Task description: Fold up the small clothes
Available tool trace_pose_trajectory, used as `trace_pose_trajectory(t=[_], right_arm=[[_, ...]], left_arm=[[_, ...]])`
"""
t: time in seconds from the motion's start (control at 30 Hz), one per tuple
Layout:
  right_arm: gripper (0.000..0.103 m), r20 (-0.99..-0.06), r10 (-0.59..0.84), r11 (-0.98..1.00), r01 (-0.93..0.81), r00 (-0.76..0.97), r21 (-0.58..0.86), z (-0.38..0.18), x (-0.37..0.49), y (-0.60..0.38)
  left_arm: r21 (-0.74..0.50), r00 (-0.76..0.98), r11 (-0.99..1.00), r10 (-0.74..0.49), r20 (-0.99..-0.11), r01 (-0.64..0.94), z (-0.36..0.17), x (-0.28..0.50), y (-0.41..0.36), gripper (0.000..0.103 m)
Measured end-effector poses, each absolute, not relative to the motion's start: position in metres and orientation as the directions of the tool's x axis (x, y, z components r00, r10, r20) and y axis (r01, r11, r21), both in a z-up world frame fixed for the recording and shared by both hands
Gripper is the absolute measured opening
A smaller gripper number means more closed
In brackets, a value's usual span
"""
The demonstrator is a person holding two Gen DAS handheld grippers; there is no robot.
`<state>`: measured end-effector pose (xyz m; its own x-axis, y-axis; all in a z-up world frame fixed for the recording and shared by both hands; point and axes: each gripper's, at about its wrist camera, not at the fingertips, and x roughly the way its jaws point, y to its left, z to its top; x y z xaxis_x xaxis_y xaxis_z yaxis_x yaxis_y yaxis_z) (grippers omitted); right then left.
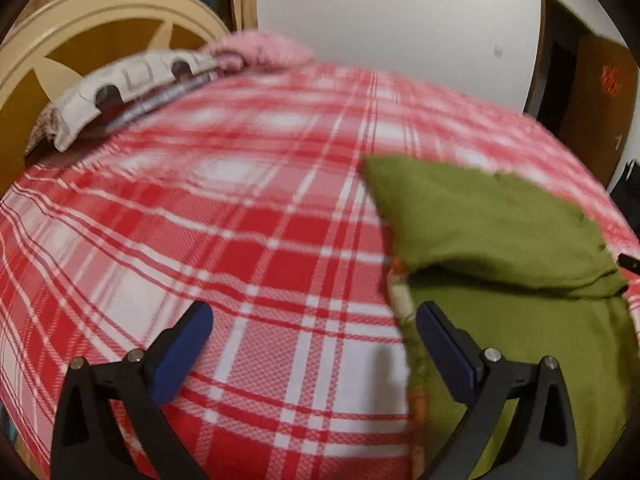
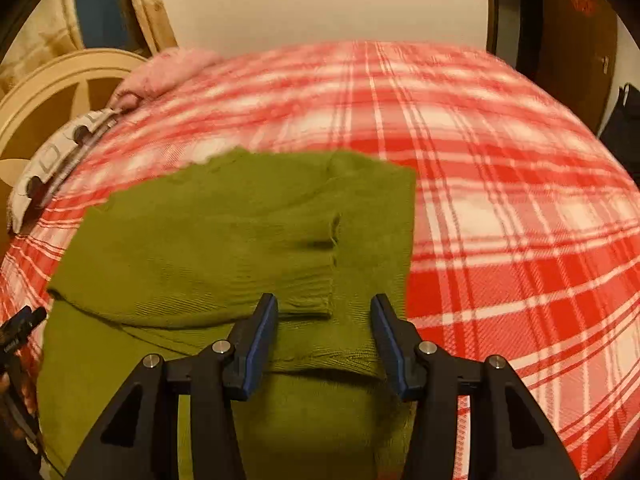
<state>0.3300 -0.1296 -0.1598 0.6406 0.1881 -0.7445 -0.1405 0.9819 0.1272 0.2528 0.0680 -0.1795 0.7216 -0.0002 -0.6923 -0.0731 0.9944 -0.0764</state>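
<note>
A small olive-green knitted garment (image 2: 240,232) lies partly folded on the bed, with a sleeve laid across its body. My right gripper (image 2: 325,300) hovers just above its near part. The jaws stand apart and press on nothing, with the sleeve cuff lying under the gap. In the left wrist view the garment (image 1: 500,220) lies to the right. My left gripper (image 1: 314,312) is wide open over the bedsheet at the garment's left edge, holding nothing. Its tip (image 2: 20,328) shows at the left rim of the right wrist view.
A red and white plaid sheet (image 1: 200,240) covers the whole bed. At the far left a car-print pillow (image 1: 120,84) and a pink blanket (image 1: 264,48) lie by a cream headboard (image 1: 80,24). A white wall and a brown door (image 1: 600,100) stand behind.
</note>
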Motion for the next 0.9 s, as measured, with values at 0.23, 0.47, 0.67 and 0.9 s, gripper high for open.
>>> trace_pose_trajectory(t=[0.23, 0.47, 0.67, 0.9], right_arm=[[0.050, -0.728, 0.236, 0.966, -0.236, 0.643, 0.105, -0.150, 0.340, -0.079], [0.050, -0.777, 0.216, 0.965, -0.252, 0.591, 0.077, -0.188, 0.346, -0.058], [0.050, -0.781, 0.180, 0.965, -0.262, 0.599, 0.021, -0.190, 0.344, -0.053], [0.050, -0.782, 0.166, 0.966, -0.258, 0.600, 0.007, -0.190, 0.332, -0.060]], left_arm=[[-0.008, 0.721, 0.995, 0.069, -0.690, -0.102, -0.164, 0.295, 0.049, 0.103], [0.104, 0.636, 0.993, 0.112, -0.763, -0.050, -0.202, 0.316, 0.037, 0.103], [0.079, 0.638, 0.995, 0.095, -0.764, -0.054, -0.202, 0.316, 0.040, 0.103], [0.026, 0.628, 0.998, 0.052, -0.776, -0.050, -0.206, 0.318, 0.046, 0.103]])
